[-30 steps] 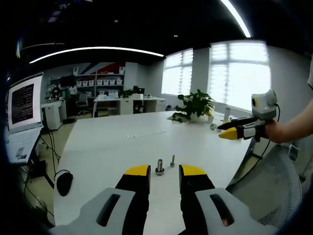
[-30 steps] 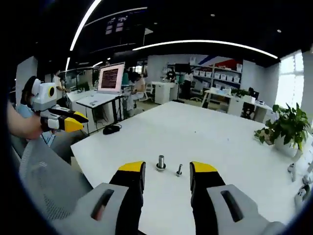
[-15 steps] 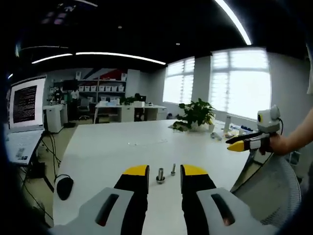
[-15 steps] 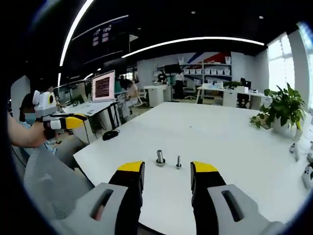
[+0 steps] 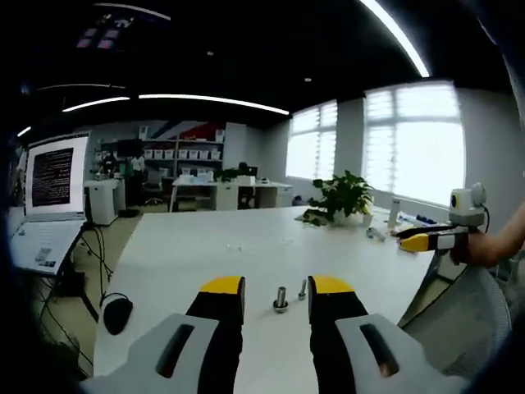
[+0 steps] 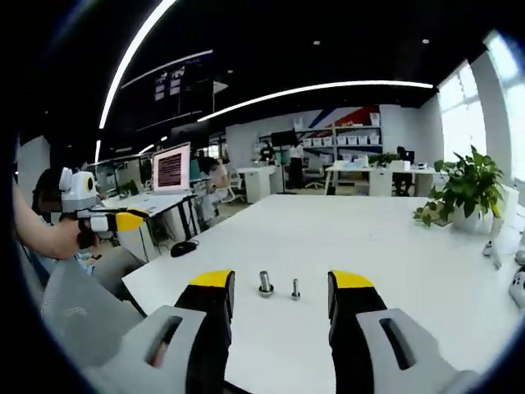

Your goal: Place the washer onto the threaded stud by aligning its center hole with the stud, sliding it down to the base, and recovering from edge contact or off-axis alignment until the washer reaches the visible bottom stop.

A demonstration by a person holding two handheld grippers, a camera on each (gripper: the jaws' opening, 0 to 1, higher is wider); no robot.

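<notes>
Here, upright on the white tabletop point(image 5: 189, 246): a threaded stud point(image 5: 280, 299) with a wide flat base, seen in the left gripper view between the yellow tips of the left claw point(image 5: 276, 286). Just beside it, apart from it, a thinner bolt point(image 5: 303, 288), also upright. Cannot tell whether the disc at the stud's foot is the washer or the stud's own base; too small to judge.

Same pair in the right gripper view: stud point(image 6: 266, 283) and bolt point(image 6: 295, 289) side by side, framed by the right claw point(image 6: 281, 281). Both claws spread wide, gripping nothing, jaws clear of the hardware.

Off to the right in the left gripper view, the other claw point(image 5: 414, 240) held in a hand point(image 5: 482, 246) out past the tabletop's edge, above a mesh chair point(image 5: 459, 320). Further out: a potted plant point(image 5: 344, 197) at the far side, a mouse point(image 5: 118, 313) near the left corner, a lit monitor point(image 5: 56, 174) beyond it, bright windows point(image 5: 414, 139) behind.
</notes>
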